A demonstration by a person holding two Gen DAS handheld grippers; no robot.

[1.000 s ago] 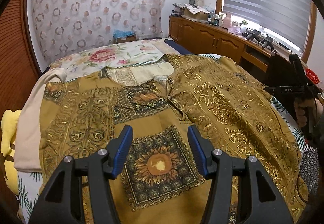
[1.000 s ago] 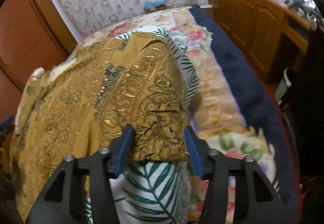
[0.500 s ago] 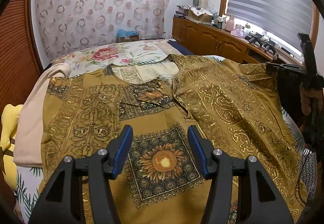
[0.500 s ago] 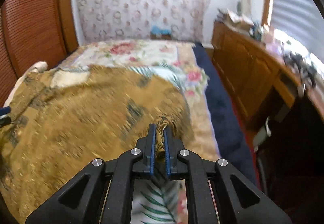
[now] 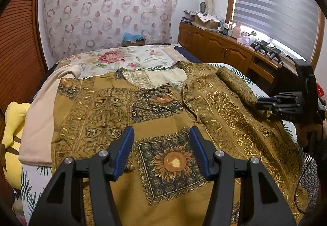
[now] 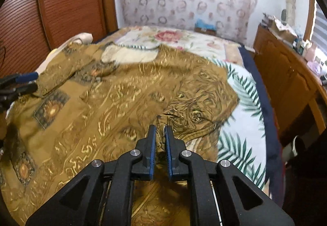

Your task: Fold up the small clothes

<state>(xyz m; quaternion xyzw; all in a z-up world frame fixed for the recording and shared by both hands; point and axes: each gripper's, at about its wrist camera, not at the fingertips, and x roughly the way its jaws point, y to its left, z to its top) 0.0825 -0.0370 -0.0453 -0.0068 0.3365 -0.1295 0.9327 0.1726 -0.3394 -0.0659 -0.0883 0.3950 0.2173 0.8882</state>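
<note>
shirt (image 5: 167, 124) in mustard and gold print lies spread across the bed (image 5: 126, 58), chest up, collar toward the far wall, a beige garment (image 5: 40, 115) tucked under its left side. your left gripper (image 5: 161, 150) hovers over the sunflower panel (image 5: 173, 162) with fingers wide apart, nothing between them. your right gripper (image 6: 160, 144) is pinched tight on a bunched fold at the shirt's right edge, lifted off the palm-leaf sheet (image 6: 243, 115).

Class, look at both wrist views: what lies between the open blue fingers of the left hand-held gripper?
In the left wrist view, the left hand-held gripper frames the sunflower square of the mustard patterned shirt, nothing else.
</note>
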